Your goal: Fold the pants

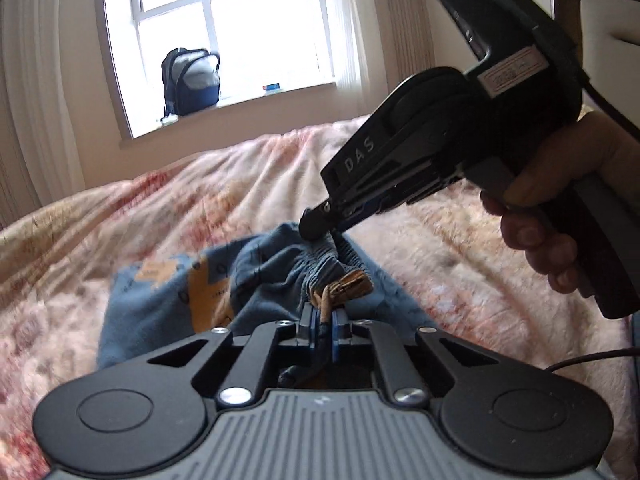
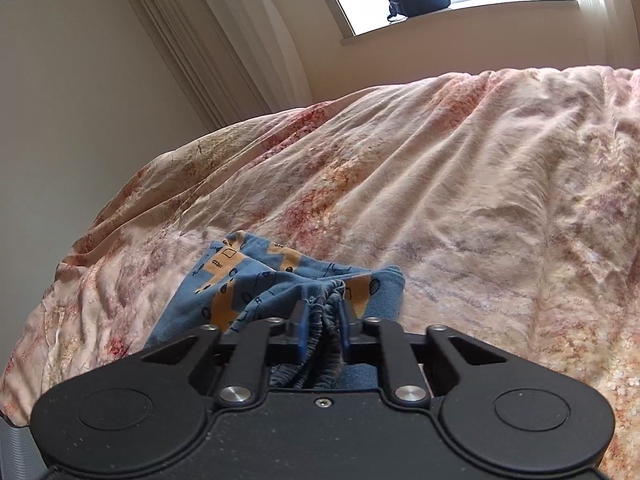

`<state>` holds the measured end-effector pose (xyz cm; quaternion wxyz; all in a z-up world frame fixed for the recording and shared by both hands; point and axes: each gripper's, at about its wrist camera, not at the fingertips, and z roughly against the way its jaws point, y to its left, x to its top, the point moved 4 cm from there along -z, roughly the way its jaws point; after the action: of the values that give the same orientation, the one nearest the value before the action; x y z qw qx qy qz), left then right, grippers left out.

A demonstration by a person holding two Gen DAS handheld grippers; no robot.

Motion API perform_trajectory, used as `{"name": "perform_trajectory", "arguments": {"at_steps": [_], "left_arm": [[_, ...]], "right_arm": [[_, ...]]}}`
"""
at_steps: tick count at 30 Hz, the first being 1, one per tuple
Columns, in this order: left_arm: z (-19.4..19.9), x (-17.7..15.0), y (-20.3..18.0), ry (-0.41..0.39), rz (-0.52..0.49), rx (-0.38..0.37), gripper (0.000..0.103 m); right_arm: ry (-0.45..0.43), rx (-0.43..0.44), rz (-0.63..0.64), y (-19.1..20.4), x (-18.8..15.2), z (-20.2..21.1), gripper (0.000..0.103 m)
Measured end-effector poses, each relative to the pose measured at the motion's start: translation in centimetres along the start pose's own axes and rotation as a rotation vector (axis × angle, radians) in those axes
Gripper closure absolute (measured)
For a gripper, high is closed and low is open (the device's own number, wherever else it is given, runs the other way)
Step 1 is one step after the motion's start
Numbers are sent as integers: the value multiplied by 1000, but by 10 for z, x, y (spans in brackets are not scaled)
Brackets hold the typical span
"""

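Small blue pants [image 1: 168, 292] with orange patches and black drawings lie bunched on the bed. They also show in the right wrist view [image 2: 256, 280]. My left gripper [image 1: 322, 316] is shut on the gathered waistband, with an orange-brown piece of the fabric bunched just past its tips. My right gripper [image 2: 323, 312] is shut on the elastic waistband, which is bunched between its fingers. In the left wrist view the right gripper [image 1: 316, 228] comes in from the upper right, its tips on the waistband just beyond my left gripper.
A pink floral bedspread [image 2: 460, 184] covers the bed. A window sill holds a dark backpack [image 1: 191, 82] and a small blue item [image 1: 273, 88]. Curtains [image 2: 224, 40] hang at the left. A headboard [image 1: 600, 4] is at the upper right.
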<state>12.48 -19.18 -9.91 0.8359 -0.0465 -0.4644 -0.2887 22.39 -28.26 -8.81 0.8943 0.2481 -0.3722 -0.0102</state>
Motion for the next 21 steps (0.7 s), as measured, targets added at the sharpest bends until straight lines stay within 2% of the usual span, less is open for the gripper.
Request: {"name": "perform_trajectory", "arguments": {"at_steps": [5,9,11,12,13,14,15,16,17,18,20,21], "left_arm": [[10,6,-12,-26,-39,-28,96],[-7,-6,-18,42,-43,-57,94],[-10,-7,-12,63,-1,-91,84],[-6,-6,-9,58,20,-109,79],[-2,-4,-5,54,42,-128,59],[4,-2,0,44,69,-142,40],[10,0,5,32,99,-149,35],[14,2,11,33,131,-154,33],[18,4,18,49,167,-162,32],[21,5,26,68,203,-170,29],[30,6,47,85,269,-155,4],[33,6,59,83,292,-123,0]], "right_arm": [[-29,-26,13,3,2,26,89],[45,-72,-16,-9,-8,15,88],[81,-99,4,-11,-12,7,82],[79,-109,-1,-12,-13,7,75],[71,-112,-8,-13,-12,8,68],[59,-111,-10,-13,-11,12,66],[42,-113,-7,-13,-10,17,58],[25,-120,-3,-13,-9,21,45],[10,-132,-1,-13,-7,25,37],[-3,-139,0,-14,-6,28,24],[-12,-155,-5,-16,-5,30,17],[-7,-169,-6,-16,-5,29,11]]}}
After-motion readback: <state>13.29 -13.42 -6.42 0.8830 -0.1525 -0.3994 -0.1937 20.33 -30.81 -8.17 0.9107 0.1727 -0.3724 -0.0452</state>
